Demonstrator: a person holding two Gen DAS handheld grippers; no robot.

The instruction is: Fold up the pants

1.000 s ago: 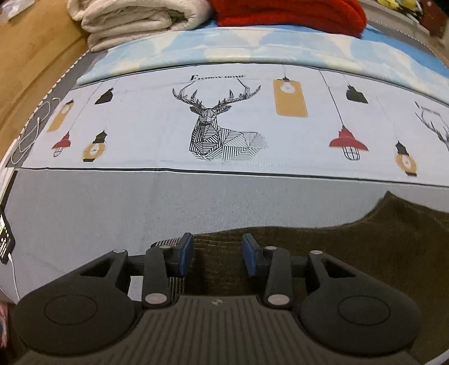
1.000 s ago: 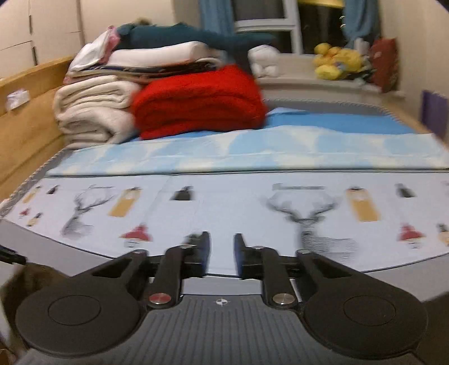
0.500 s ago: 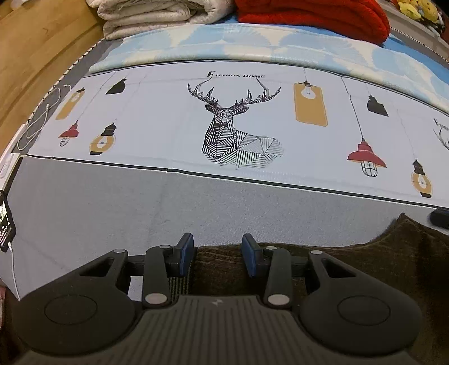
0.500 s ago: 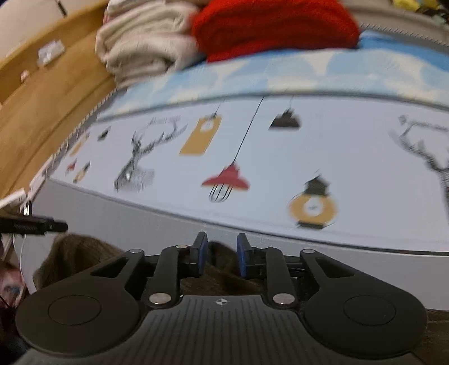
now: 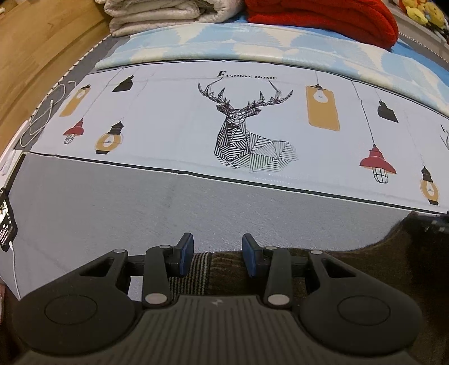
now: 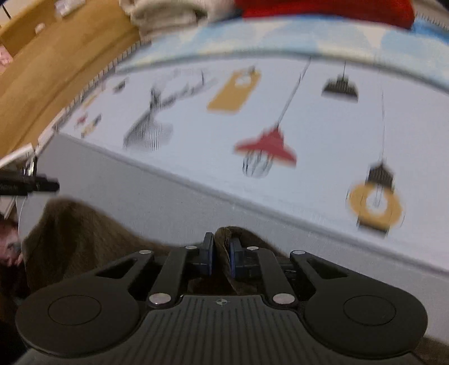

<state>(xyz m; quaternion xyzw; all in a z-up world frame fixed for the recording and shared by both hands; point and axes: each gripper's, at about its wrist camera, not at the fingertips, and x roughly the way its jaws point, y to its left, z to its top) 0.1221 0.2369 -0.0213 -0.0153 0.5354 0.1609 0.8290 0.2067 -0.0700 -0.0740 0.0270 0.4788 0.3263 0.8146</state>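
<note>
- Left wrist view: your left gripper points down at the near edge of the bed. Its jaws stand apart, and the dark brown pants lie under and between them. The striped waistband is beside the left pad. The pads do not press on the cloth, so this gripper is released.
- In the same view the pants spread to the right along the grey sheet. At the far right edge you see a dark part of your other gripper above the cloth, too cut off to tell more.
- Behind the grey strip lies a white cloth with a deer print and hanging lamps. A pale blue blanket, beige folded blankets and a red blanket are further back. A white cable lies at the left side of the bed.
- Right wrist view: this picture is blurred. Your right gripper has just been closing, and now it is clenched on a raised fold of the pants. The cloth stands up between the blue pads.
- More of the pants lie in a heap to the left, on the grey sheet. The tip of your left gripper shows at the left edge, above the heap.
</note>
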